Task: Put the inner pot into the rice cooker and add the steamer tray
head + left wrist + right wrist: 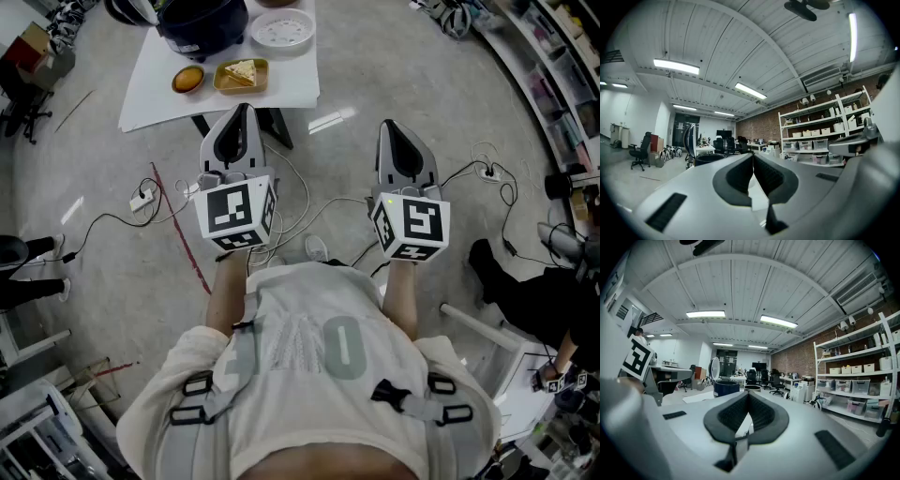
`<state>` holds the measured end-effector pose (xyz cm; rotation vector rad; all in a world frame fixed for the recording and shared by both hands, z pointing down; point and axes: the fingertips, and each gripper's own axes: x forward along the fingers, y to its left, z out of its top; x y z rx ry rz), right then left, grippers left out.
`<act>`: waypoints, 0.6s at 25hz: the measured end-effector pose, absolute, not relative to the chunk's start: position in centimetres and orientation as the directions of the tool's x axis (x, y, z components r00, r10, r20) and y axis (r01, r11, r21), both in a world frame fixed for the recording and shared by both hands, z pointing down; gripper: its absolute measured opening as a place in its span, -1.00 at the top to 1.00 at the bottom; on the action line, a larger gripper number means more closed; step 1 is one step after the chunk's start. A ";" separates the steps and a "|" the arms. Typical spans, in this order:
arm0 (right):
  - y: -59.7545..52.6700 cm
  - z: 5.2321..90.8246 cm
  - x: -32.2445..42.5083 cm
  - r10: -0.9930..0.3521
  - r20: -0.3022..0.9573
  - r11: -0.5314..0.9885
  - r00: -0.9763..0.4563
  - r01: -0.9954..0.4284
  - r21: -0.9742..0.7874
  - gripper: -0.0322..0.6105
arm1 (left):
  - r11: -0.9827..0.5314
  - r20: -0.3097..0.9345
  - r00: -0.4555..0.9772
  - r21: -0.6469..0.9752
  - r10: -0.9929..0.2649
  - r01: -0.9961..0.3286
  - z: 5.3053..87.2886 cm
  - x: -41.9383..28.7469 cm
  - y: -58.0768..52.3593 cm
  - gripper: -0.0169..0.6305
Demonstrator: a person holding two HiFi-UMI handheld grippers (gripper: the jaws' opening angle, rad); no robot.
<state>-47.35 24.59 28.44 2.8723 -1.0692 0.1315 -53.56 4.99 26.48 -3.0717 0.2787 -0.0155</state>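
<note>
A dark rice cooker [202,23] stands on a white table [281,89] ahead of me, its lid up. In the right gripper view the rice cooker [725,388] is dark blue, with a round pale-rimmed vessel [752,388] beside it. A white perforated steamer tray [281,28] lies right of the cooker. My left gripper [241,110] and right gripper [388,126] are held side by side short of the table, over the floor. Both are shut with nothing between the pads. Past the left gripper's closed tips [753,155] the cooker [708,158] shows at a distance.
A small orange bowl [187,79] and a yellow tray of food [241,75] sit near the table's front edge. Cables and a power strip [141,199] lie on the floor. Shelving [855,380] lines the right wall. A person's legs [525,291] are at the right.
</note>
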 end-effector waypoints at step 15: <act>30.2 29.5 -42.6 -0.660 0.088 -0.750 0.746 -0.661 -0.024 0.88 | -0.988 -0.050 0.987 -0.027 -0.152 -0.154 25.4 -47.7 9.6 0.88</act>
